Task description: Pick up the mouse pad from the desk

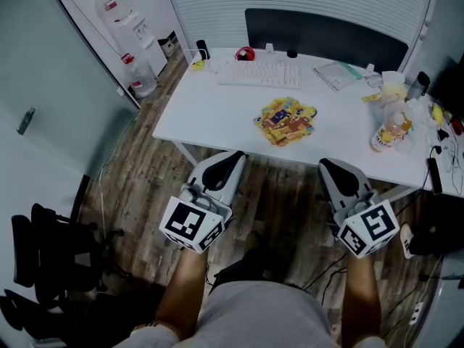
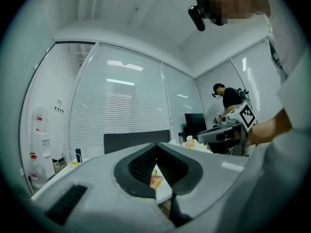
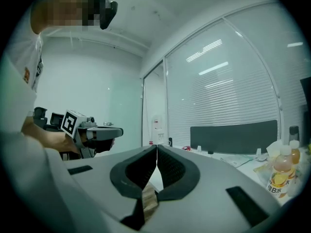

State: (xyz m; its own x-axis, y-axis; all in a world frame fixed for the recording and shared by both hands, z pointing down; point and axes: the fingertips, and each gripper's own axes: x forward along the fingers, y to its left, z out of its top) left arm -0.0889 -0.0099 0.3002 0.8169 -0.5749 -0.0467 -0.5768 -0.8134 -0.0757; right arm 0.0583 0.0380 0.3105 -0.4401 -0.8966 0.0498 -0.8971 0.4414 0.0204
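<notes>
Head view: left gripper (image 1: 230,159) sits short of the desk (image 1: 210,111) near edge, jaws together, nothing between them. Mouse pad (image 1: 287,120), yellow print, lies flat mid-desk at 1 o'clock from the left tips, with the keyboard (image 1: 259,73) beyond it at 12. Pad's long axis runs roughly 9 to 3. Right gripper (image 1: 335,167) is also off the desk, jaws together, empty; the pad is at 11 o'clock from it. Neither is clearly nearer. Judgement: jaws must part before reaching the pad's near edge.
</notes>
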